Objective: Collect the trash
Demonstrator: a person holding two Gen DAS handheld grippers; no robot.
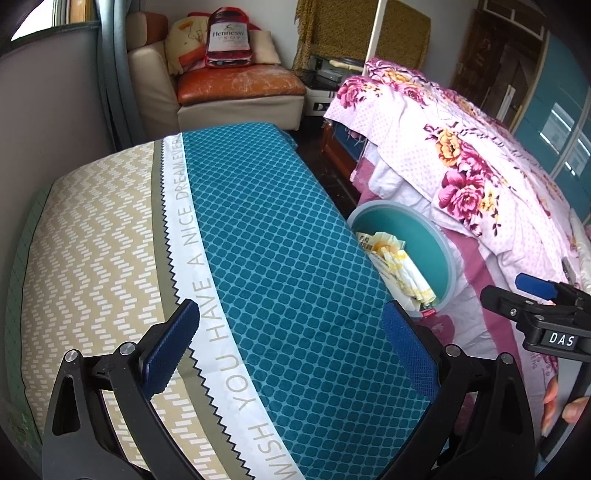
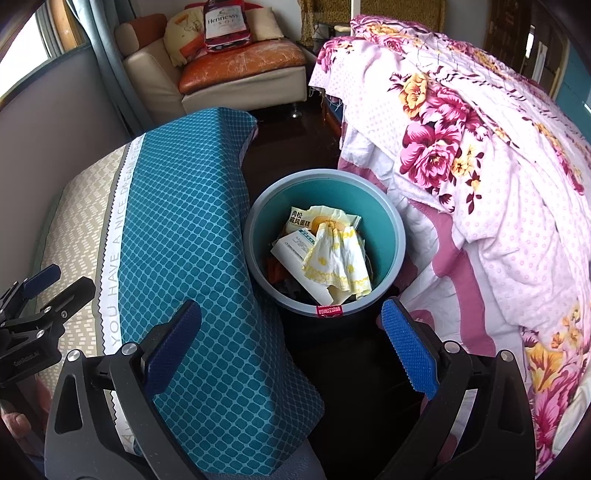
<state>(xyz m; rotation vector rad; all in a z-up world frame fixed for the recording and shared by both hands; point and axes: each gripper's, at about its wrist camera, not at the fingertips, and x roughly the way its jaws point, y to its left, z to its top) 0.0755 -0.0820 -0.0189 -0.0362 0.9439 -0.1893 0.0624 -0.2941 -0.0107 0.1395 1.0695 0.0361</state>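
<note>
Where readable, "Hennessy" cushion (image 2: 223,23)

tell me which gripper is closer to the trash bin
Right. The right gripper hovers open just in front of the trash bin, facing its rim. The left gripper is open over the teal cloth, with the bin off to its right.

Trash bin (image 2: 397,236) on dark floor (image 2: 291,147)

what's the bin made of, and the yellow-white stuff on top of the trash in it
The bin looks like moulded plastic: smooth teal inner wall, greyish rolled rim, slight sheen. The yellow-and-white piece on top looks like thin paper or a napkin, judging by its soft crumples and printed pattern; it could also be thin film. Both tools are open and empty.
</note>
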